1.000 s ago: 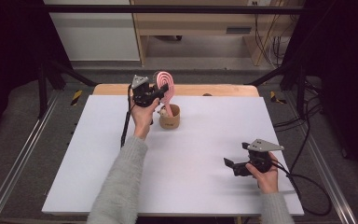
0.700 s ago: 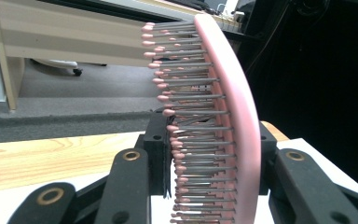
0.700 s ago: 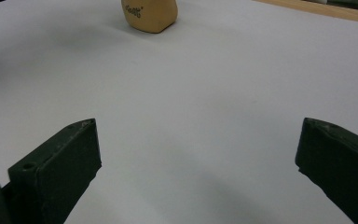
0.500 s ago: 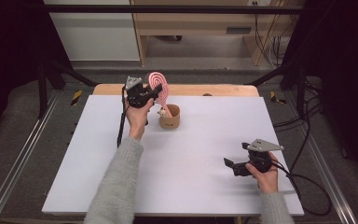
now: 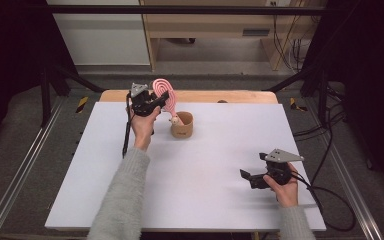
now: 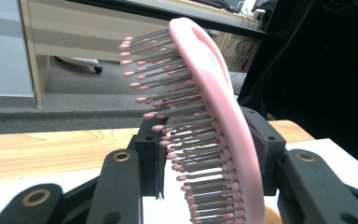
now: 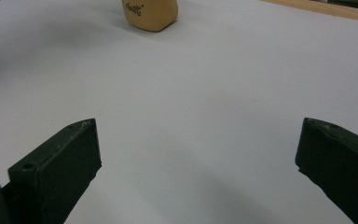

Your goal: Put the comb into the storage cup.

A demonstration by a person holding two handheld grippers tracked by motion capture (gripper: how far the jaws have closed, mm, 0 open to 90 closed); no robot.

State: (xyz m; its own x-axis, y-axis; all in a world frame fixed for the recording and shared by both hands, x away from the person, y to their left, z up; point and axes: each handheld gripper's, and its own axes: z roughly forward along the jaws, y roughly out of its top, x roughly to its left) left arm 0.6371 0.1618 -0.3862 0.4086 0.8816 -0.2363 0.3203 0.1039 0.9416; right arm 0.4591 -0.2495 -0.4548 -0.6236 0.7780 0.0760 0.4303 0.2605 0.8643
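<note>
A pink hairbrush (image 5: 164, 92) stands tilted with its lower end in a tan cup (image 5: 182, 127) near the back of the white tabletop (image 5: 205, 200). My left gripper (image 5: 161, 101) is held level around the brush head. In the left gripper view the brush (image 6: 223, 116) sits between the jaws, its back against one pad and its bristle tips touching the other, while the jaws have just been opening. My right gripper (image 5: 247, 179) rests low over the front right of the table, open, with nothing between its fingers (image 7: 60, 158). The cup (image 7: 150, 14) lies far ahead of it.
A wooden strip (image 5: 230, 96) runs along the table's back edge. Black frame posts and metal rails (image 5: 25, 165) flank the table, and cables (image 5: 330, 200) trail at the right. Bare white surface lies between the cup and the right gripper.
The left hand and gripper have shifted a little to the left, and the brush head has leaned left with them. The right gripper has kept still.
</note>
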